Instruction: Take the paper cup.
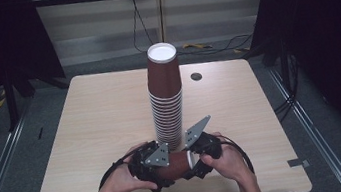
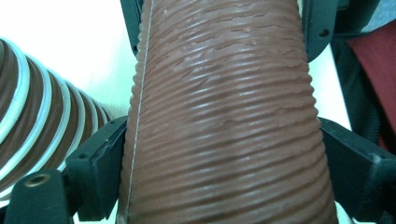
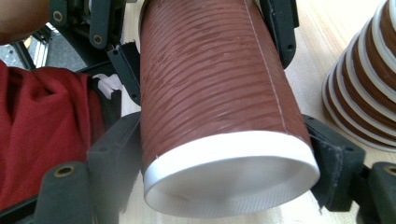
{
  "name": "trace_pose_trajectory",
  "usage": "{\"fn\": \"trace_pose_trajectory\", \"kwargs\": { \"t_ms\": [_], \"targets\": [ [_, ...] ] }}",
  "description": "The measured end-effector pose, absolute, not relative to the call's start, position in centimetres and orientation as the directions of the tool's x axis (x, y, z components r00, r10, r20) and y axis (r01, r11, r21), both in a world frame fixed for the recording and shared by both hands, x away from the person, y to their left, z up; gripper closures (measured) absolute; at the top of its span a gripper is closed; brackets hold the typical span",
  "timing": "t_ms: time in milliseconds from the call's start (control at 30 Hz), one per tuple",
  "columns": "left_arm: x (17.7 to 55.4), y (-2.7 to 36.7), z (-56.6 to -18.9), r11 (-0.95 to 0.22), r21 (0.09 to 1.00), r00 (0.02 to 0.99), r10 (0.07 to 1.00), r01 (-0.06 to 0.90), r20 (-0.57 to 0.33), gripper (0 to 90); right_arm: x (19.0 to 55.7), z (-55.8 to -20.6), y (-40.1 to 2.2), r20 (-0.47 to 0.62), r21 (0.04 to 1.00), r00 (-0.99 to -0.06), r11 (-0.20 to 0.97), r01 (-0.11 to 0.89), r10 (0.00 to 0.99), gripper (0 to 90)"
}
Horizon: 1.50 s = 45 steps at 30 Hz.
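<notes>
Low in the frame's centre, the left claw (image 1: 164,166) and right claw (image 1: 193,159) both grip one brown paper cup (image 1: 178,164) sideways above the desk (image 1: 100,116). Next, likely adding it to the inverted cup stack (image 1: 165,96) behind calls for turning it.

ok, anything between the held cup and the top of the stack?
Nothing visible. The cup lies level between both grippers, left gripper and right gripper, at the foot of the stack. The air above the stack's upturned top is free, but the cup must rise the stack's full height.

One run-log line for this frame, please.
left tongs: shut on brown paper cup | right tongs: shut on cup's rim end | cup stack: upright behind
</notes>
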State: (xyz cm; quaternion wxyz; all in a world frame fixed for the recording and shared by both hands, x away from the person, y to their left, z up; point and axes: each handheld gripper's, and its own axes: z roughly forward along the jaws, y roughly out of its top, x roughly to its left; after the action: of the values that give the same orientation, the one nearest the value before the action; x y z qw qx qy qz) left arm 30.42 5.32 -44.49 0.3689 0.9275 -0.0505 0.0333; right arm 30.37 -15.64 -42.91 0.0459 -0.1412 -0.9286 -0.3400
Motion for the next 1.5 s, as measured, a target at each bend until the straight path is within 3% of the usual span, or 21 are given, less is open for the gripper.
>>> {"fn": "trace_pose_trajectory", "kwargs": {
  "t_ms": [200, 633, 867, 1200, 1500],
  "targets": [
    [30.2, 5.6, -43.8, -0.71, 0.691, 0.989, -0.064, -0.136, 0.13, 12.6, 30.3, -42.8, -15.9, 0.19, 0.632, -0.957, 0.719, 0.289, 0.218, 22.2],
    [30.6, 6.1, -43.5, -0.593, 0.799, 0.995, -0.064, -0.102, 0.079, 14.6, 30.2, -42.4, -16.2, 0.179, 0.651, -0.961, 0.707, 0.275, 0.209, 22.2],
    [30.9, 7.1, -42.5, -0.472, 0.88, 0.998, -0.003, -0.058, 0.064, 15.5, 30.2, -42.3, -16.4, 0.164, 0.653, -0.962, 0.707, 0.271, 0.217, 22.2],
    [30.9, 8.8, -42.1, -0.392, 0.919, 0.997, 0.052, -0.033, 0.057, 15.6, 30.2, -42.5, -17.6, 0.172, 0.679, -0.948, 0.665, 0.31, 0.267, 22.1],
    [31.2, 10.4, -43.0, -0.311, 0.949, 0.991, 0.133, 0.047, -0.005, 15.6, 30.1, -43.1, -18.4, 0.181, 0.703, -0.934, 0.623, 0.343, 0.309, 22.0]
  ]
}}
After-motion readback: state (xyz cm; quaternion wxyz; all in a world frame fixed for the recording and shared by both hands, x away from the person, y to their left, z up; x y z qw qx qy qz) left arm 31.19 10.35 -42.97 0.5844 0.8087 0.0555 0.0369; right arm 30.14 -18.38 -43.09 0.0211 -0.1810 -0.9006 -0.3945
